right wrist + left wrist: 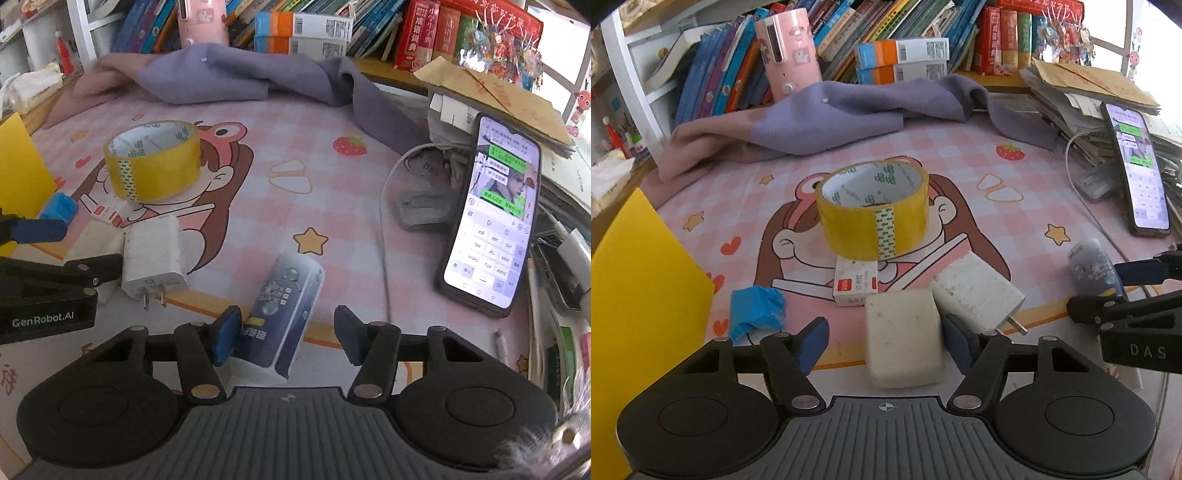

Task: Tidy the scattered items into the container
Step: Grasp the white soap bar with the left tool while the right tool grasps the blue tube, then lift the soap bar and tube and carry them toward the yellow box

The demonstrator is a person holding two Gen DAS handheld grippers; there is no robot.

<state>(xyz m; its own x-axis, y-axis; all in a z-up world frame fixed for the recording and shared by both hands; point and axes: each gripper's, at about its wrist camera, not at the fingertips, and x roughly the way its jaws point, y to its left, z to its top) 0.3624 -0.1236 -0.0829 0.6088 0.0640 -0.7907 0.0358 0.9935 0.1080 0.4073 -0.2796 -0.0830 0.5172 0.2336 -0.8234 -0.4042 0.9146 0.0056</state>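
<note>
My left gripper (884, 341) stands open around a cream block (903, 336). Its right pad touches the block and its left pad is apart from it. Behind the block lie a white charger plug (977, 291), a small red-and-white box (855, 286), a yellow tape roll (873, 208) and a crumpled blue piece (757, 308). The yellow container (639, 295) is at the left. My right gripper (287, 339) is open around a blue-and-white packet (284, 306). The left pad rests against the packet and the right pad is clear of it.
A lit phone (495, 221) leans on a paper stack at the right, with a white cable (384, 240) beside it. A purple cloth (831, 118) lies at the back before a row of books and a pink cylinder (788, 51). Everything sits on a pink cartoon mat (332, 192).
</note>
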